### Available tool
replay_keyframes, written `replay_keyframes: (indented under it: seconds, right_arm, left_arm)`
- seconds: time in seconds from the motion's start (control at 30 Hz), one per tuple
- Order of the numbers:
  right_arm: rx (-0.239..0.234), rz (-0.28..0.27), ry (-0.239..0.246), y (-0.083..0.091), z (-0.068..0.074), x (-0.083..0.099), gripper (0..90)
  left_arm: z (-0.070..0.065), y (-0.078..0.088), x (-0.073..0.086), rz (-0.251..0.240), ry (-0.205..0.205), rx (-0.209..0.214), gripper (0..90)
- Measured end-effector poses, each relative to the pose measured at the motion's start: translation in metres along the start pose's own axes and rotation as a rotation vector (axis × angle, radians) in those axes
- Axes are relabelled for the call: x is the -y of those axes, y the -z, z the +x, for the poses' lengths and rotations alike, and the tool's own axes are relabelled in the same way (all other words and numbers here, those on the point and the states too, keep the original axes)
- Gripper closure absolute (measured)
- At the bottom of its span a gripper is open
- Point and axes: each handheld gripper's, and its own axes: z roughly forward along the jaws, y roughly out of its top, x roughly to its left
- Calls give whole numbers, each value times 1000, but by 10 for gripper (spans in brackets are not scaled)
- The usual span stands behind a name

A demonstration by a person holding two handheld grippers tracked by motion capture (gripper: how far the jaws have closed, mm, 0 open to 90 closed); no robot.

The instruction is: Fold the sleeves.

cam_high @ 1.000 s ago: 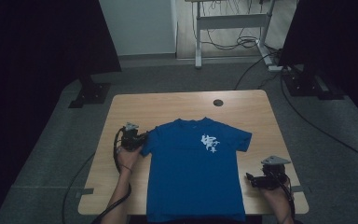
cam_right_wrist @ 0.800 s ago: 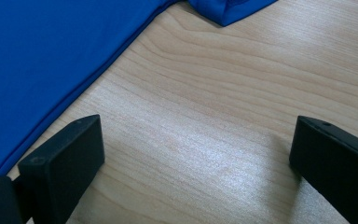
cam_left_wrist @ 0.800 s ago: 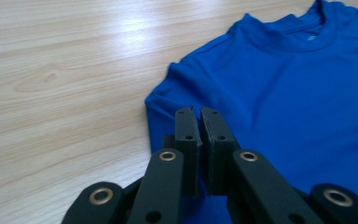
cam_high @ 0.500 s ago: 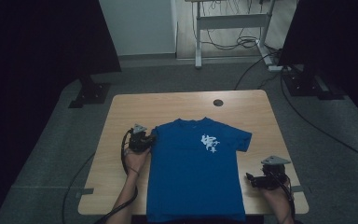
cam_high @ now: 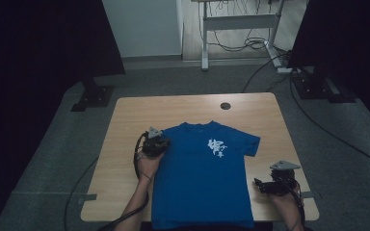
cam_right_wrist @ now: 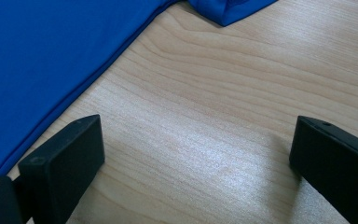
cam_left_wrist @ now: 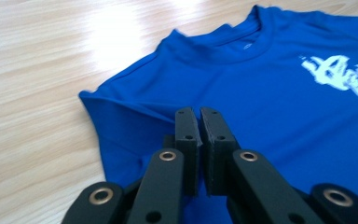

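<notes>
A blue T-shirt (cam_high: 202, 187) with a white print (cam_high: 217, 147) lies flat on the wooden table (cam_high: 125, 120), collar toward the far side. My left gripper (cam_high: 161, 140) is shut on the shirt's left sleeve, which is folded inward over the chest. In the left gripper view the jaws (cam_left_wrist: 199, 112) are pressed together above the blue cloth (cam_left_wrist: 279, 107), with the folded edge beside them. My right gripper (cam_high: 259, 185) rests open on bare wood just right of the shirt's side hem. The right gripper view (cam_right_wrist: 200, 135) has nothing between the jaws, and the shirt (cam_right_wrist: 37, 56) lies to their left.
A round cable hole (cam_high: 225, 106) sits near the table's far edge. The shirt's right sleeve (cam_high: 250, 144) lies spread out. Dark stands, a desk frame and cables are on the floor beyond the table.
My left gripper has moved right, drawing the left sleeve in over the shirt's body. The right gripper has stayed in place.
</notes>
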Motion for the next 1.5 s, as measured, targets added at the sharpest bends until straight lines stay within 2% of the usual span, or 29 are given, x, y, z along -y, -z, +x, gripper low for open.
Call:
replay_keyframes:
  seconds: [0.23,0.4,0.73,0.93,1.03,1.07,1.23,1.37,1.5]
  right_arm:
    - [0,0,1,0,0,0,27]
    - [-1,0,1,0,0,0,27]
    - [-1,-1,2,0,0,0,25]
    - [-4,-1,7,0,0,0,25]
    - [-4,-1,8,0,0,0,25]
    - [-5,0,7,0,0,0,25]
    - [-5,0,8,0,0,0,25]
    - [-5,0,8,0,0,0,25]
    - [-5,-1,8,0,0,0,25]
  left_arm:
    - [-17,-11,-8,16,-56,9,862]
    - [-23,-16,-11,27,-64,12,861]
    - [-34,-27,-21,39,-44,22,858]
    - [-36,-35,-19,57,-18,23,848]
    - [-38,-37,-18,62,-31,25,833]
    - [-39,-38,-18,66,-41,23,827]
    - [-36,-40,-15,78,-42,15,735]
    - [-35,-36,-16,72,-55,10,624]
    - [-34,-29,-18,60,-49,21,575]
